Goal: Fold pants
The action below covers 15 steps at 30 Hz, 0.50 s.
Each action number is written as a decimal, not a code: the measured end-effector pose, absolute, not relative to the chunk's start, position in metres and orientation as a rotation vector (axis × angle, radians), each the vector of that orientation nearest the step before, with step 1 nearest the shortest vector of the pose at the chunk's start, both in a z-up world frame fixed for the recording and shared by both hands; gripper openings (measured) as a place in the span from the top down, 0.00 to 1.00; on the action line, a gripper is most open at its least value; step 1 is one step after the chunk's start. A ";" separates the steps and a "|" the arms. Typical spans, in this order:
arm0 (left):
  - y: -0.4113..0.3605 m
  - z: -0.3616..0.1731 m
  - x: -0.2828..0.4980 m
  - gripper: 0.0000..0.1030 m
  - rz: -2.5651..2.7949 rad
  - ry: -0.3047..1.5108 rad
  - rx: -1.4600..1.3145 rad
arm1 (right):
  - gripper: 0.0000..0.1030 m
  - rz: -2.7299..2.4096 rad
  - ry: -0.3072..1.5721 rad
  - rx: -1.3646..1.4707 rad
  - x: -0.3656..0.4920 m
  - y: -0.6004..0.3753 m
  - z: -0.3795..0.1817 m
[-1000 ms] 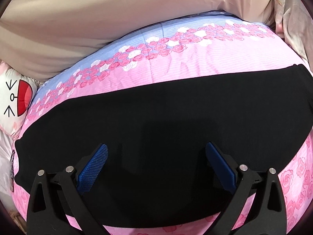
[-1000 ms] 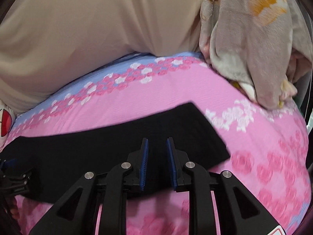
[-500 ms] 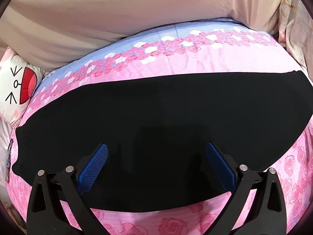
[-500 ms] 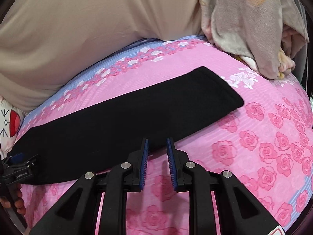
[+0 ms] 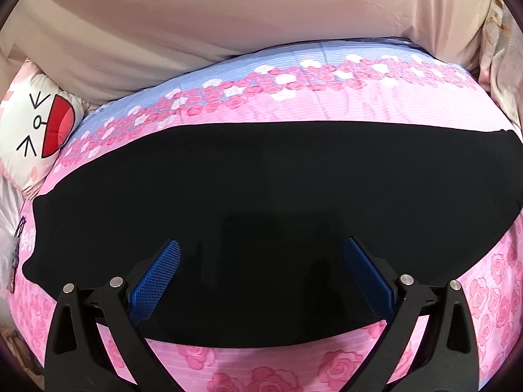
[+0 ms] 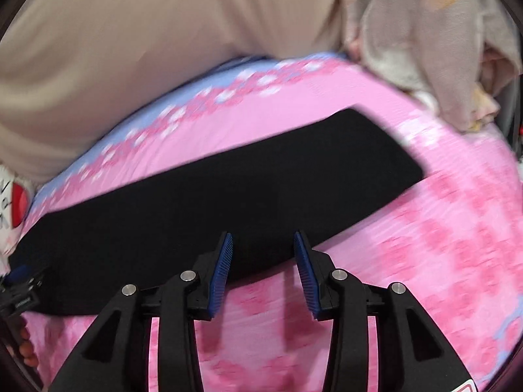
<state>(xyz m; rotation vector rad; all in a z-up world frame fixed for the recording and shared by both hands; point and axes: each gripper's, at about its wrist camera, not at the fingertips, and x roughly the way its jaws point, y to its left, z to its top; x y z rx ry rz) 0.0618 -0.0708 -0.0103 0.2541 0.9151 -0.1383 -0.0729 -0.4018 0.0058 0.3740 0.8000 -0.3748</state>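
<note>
Black pants (image 5: 278, 202) lie across mid-frame on pink rose-print bedding (image 5: 327, 107). Left gripper (image 5: 261, 281) gapes empty; right gripper (image 6: 263, 271) is opening, empty. No writing is legible.

The pants (image 5: 261, 196) lie flat across the bed (image 5: 327, 107), lengthwise from its left edge toward the right; a pillow (image 5: 36, 124) sits at the far left corner; a crumpled blanket (image 6: 441, 49) sits at the far right corner.

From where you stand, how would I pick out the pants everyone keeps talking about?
Look at the pink rose-print bedsheet that covers the bed in front of the beige fabric. Lying flat across it is one long band of cloth, the pants. They are plain black, the only dark, unpatterned thing on the bed.
</note>
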 end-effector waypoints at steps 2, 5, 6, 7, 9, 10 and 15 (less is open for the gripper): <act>-0.069 -0.009 0.062 0.05 -0.141 0.911 0.248 | 0.56 -0.437 0.781 0.389 -0.079 -0.423 0.012; -0.069 -0.005 0.060 0.05 -0.138 0.883 0.231 | 0.53 -0.531 0.746 0.423 -0.091 -0.460 0.019; -0.069 -0.003 0.059 0.05 -0.135 0.872 0.225 | 0.53 -0.552 0.738 0.431 -0.093 -0.471 0.021; -0.069 -0.003 0.059 0.05 -0.134 0.869 0.224 | 0.53 -0.554 0.732 0.439 -0.093 -0.481 0.021; -0.072 -0.005 0.061 0.05 -0.132 0.874 0.230 | 0.53 -0.530 0.738 0.444 -0.085 -0.497 0.019; -0.074 -0.007 0.063 0.05 -0.130 0.879 0.237 | 0.53 -0.511 0.749 0.437 -0.078 -0.501 0.018; -0.083 -0.020 0.069 0.05 -0.119 0.910 0.269 | 0.53 -0.422 0.807 0.323 -0.024 -0.513 0.011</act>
